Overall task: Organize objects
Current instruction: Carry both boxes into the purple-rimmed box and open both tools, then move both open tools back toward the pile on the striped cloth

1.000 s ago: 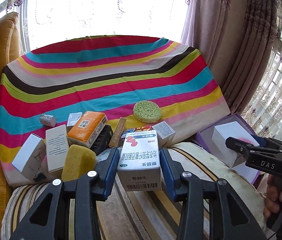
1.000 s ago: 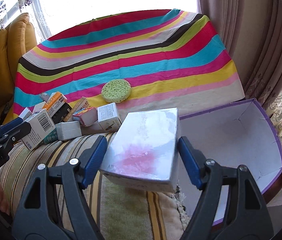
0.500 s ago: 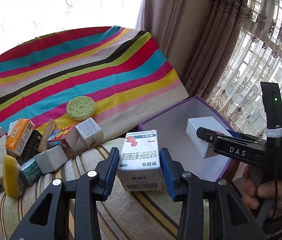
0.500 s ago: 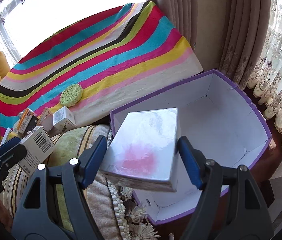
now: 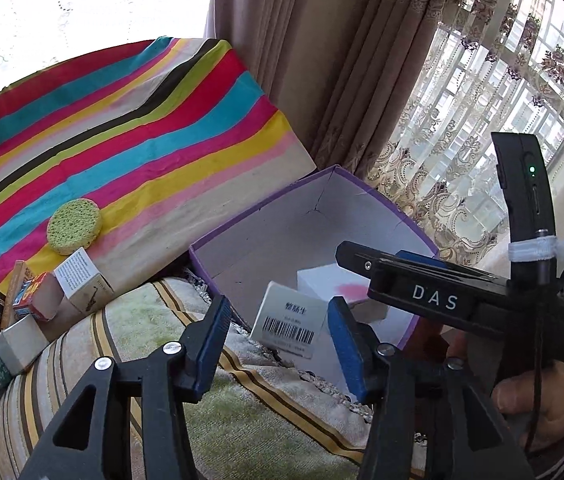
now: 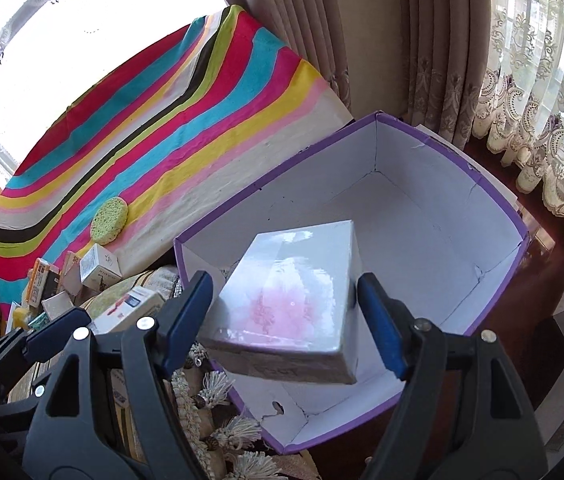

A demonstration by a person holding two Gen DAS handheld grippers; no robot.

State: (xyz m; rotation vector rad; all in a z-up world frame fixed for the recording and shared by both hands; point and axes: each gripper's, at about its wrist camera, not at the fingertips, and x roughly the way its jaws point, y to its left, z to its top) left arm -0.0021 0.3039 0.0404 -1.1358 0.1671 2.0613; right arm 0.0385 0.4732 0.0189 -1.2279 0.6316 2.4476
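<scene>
**So: two boxes at the purple box, a pile left to sort**

Left wrist view. The left gripper (image 5: 278, 332) hangs over the near edge of the purple box (image 5: 266, 216); its fingers (image 5: 212, 336) are opening, and the barcode box (image 5: 287, 326) sits tipped between them, pads no longer pressing, apparently dropping inside. Behind it shows the white box with pink mark (image 5: 321, 284), under the right gripper (image 5: 421, 276). Left of the purple box, on the striped cushion (image 5: 242, 420), waits a cluster of small cartons (image 5: 78, 280), and a green sponge (image 5: 74, 226) lies on the striped cloth (image 5: 122, 140). None of these sorted yet.

Right wrist view. The fingers of the right gripper (image 6: 282, 312) stand fairly wide, clamped on the white box with pink mark (image 6: 293, 300), held over the near-left part of the purple box (image 6: 421, 216), not yet released. The box floor looks otherwise bare. The left gripper (image 6: 38, 340) crowds in close at the left; both tools share the same corner, so a knock seems possible. Tassels (image 6: 218, 384) fringe the cushion edge beside the box wall.
</scene>
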